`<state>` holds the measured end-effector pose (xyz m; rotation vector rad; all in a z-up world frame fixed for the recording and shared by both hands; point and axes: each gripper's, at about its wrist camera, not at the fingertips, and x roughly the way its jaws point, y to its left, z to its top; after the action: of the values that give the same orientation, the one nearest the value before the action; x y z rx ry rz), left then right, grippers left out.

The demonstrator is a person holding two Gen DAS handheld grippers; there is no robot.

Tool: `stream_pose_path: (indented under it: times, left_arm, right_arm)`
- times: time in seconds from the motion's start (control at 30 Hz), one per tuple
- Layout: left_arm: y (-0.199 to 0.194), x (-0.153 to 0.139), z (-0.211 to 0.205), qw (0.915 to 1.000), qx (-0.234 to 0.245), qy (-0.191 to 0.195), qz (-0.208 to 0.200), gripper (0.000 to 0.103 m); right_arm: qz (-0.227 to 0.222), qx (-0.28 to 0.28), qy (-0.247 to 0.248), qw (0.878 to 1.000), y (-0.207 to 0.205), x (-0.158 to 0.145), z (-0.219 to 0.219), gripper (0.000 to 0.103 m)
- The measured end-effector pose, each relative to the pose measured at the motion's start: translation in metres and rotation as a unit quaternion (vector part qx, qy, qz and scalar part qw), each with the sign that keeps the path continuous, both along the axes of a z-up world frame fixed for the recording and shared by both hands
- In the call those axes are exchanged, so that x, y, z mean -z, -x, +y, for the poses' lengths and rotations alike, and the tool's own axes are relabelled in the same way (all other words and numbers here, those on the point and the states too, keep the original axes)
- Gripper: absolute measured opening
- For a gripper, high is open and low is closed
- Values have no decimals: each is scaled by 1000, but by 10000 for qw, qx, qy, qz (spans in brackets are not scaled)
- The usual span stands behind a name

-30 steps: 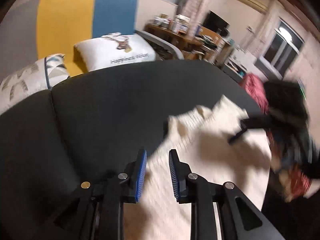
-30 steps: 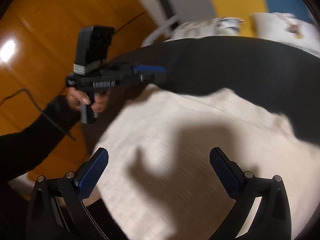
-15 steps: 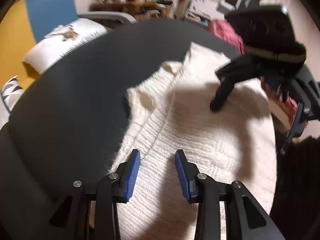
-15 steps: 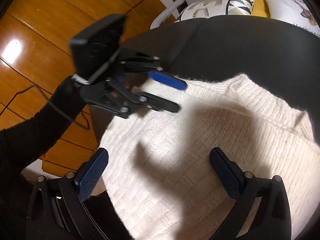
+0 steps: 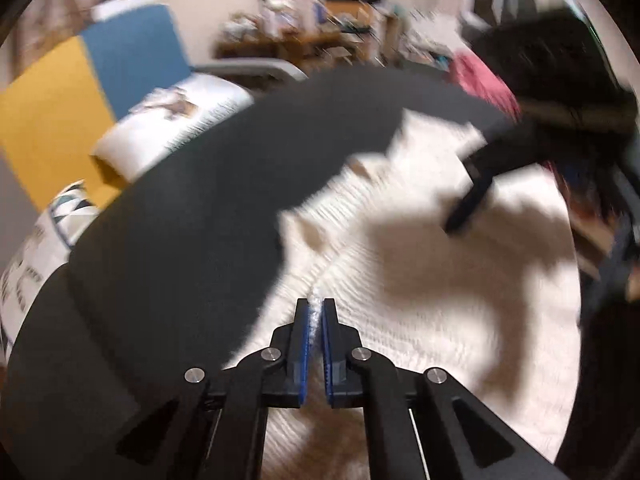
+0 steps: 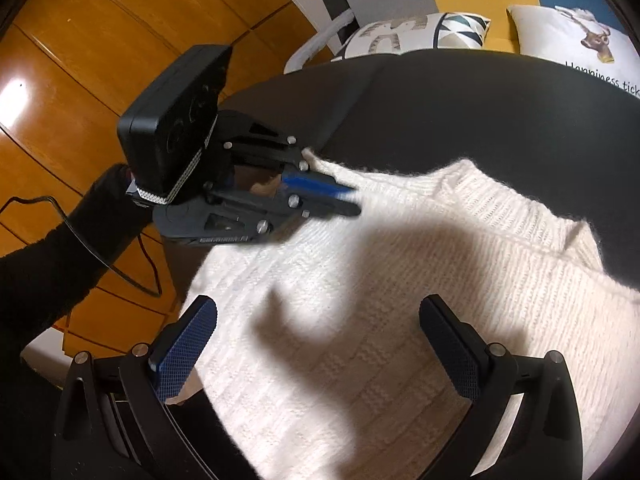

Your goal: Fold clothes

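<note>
Now that my left gripper [image 5: 316, 307] has snapped shut on the sweater [image 6: 400, 320] edge, right gripper [image 6: 316, 344] hanging wide open and empty, I'd say folding can start.

Dark seat surface [image 5: 192, 208] beyond white knit sweater [image 6: 400, 300]: bare, free for passage. Far side blocked by printed pillows [image 6: 420, 34]. L gripper [image 6: 348, 200], pinching sweater edge, obstructs sweater's left side. R gripper [image 6: 318, 332] hovers over sweater middle, fingers spread.
</note>
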<state>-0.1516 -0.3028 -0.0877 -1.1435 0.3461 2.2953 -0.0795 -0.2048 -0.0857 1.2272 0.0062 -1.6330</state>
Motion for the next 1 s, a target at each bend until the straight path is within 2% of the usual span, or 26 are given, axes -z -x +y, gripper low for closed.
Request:
stream_pose_path:
  times: [0.1,0.2,0.33,0.37,0.43,0.57,0.6,0.7,0.77,0.8,0.83,0.9,1.0]
  left_arm:
    - [12,14,5,9996,-267,101,31,4]
    - [19,34,10,9992,-347,210,-60,4]
    - [22,38,0,9970,-718,-239,-167,9]
    - [21,35,-3,9964,-774,-299,-190,12]
    - [17,26,-12,9945,-925,-467,-178,24]
    - [-8,-2,-48,9853,-1345,-1053,85,25]
    - [-16,-7,-53,9844,-1310,-1171,116,25]
    - [-31,-5,-43,9918,-678,-1084,23,23]
    - [-32,9,-27,9965,-447,-701,-106,23]
    - [-27,20,-20,9976,-493,-453,-156,24]
    - [-21,25,-18,9970,-622,-420,-198,26]
    - [-8,31,-22,9926,-992,-652,-269,27]
    - [2,32,-25,9863,-1398,-823,-315,25]
  right_arm:
    - [148,-20,192,9997,-7,-6,2,103]
    - [72,52,-58,9999,-6,10,-2,103]
    - [8,217,16,9998,-5,29,4,103]
    - [-38,258,66,9996,-4,28,6,103]
    - [-80,304,39,9995,-2,24,5,103]
    - [325,21,115,9994,-7,3,-8,103]
    - [384,-59,164,9991,-7,1,-12,103]
    - [535,-257,174,9981,-1,0,-27,103]
    - [592,-169,-194,9979,10,15,-35,103]
    - [621,-102,-413,9972,15,24,-38,103]
    - [641,-9,-557,9964,20,34,-39,103]
    - [662,205,-562,9960,24,49,-33,103]
    - [686,293,-323,9967,23,51,-24,103]
